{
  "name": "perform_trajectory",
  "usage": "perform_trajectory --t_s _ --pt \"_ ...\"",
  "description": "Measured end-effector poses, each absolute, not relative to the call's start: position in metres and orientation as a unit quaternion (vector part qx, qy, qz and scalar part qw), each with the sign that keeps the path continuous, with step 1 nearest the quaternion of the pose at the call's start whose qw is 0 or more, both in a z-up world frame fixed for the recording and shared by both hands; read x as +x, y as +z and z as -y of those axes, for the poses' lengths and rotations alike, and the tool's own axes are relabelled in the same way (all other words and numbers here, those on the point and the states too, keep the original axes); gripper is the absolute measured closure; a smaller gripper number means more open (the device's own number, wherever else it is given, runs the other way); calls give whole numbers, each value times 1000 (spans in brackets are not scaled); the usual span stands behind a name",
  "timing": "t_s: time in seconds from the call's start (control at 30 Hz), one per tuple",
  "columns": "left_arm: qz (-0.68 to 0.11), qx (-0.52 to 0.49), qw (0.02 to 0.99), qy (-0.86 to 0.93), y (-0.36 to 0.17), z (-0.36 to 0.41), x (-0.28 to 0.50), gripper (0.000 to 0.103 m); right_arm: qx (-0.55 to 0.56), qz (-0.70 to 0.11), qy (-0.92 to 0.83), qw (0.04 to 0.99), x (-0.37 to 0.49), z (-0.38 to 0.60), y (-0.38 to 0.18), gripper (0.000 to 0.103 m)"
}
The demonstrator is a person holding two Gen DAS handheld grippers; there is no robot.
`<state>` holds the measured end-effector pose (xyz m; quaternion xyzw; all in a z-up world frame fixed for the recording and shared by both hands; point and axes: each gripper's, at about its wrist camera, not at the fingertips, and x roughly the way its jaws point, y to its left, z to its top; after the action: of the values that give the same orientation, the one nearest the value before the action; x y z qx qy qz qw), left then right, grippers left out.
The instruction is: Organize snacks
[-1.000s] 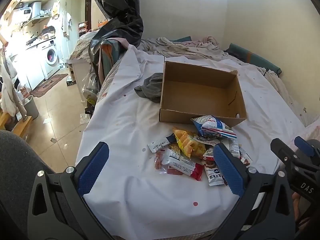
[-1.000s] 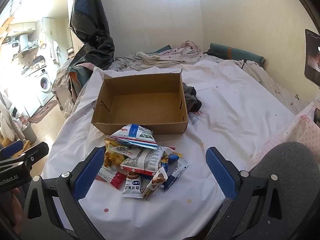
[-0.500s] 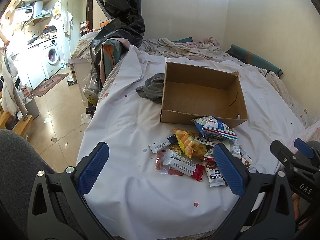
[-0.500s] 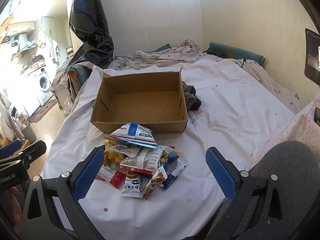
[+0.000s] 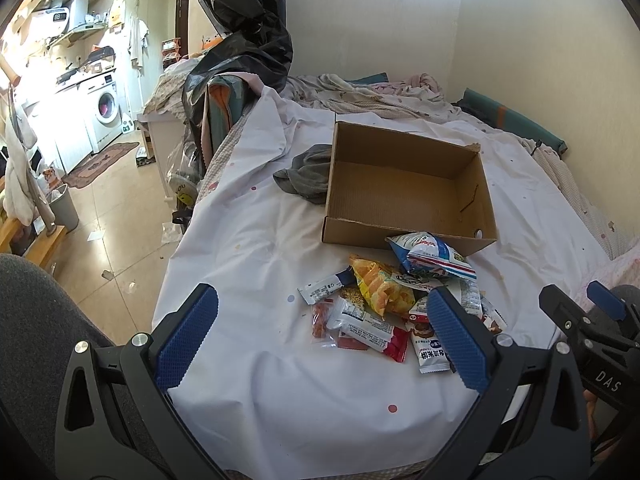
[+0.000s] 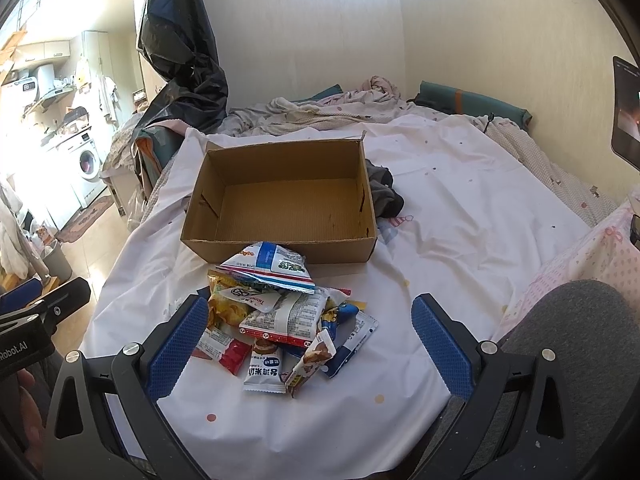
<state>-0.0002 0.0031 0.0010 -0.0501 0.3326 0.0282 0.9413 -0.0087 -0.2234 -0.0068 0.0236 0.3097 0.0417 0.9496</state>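
A pile of snack packets point(image 5: 396, 304) point(image 6: 280, 312) lies on the white sheet, just in front of an empty cardboard box point(image 5: 408, 192) point(image 6: 284, 204). On top of the pile rests a blue, white and red bag point(image 5: 434, 254) point(image 6: 272, 266); a yellow-orange bag point(image 5: 380, 286) sits beside it. My left gripper point(image 5: 320, 332) hovers open above the near left of the pile, with nothing between its blue pads. My right gripper point(image 6: 310, 340) is open too, its fingers straddling the near part of the pile from above without touching it.
A grey cloth point(image 5: 308, 174) point(image 6: 384, 194) lies beside the box. Rumpled bedding point(image 6: 328, 108) fills the back, and a black plastic bag point(image 5: 244, 36) hangs at the bed's far left corner. The bed edge drops to a tiled floor point(image 5: 104, 208) on the left.
Both grippers have crept slightly forward and stayed open. The snacks and the box have not moved.
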Motion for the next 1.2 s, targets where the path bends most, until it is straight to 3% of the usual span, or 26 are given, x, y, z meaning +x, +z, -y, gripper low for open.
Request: perform_trajectory --t_s 1.2 --pt "-333 -51 941 29 1 -4 1 0 20 -314 42 948 -6 222 -10 0"
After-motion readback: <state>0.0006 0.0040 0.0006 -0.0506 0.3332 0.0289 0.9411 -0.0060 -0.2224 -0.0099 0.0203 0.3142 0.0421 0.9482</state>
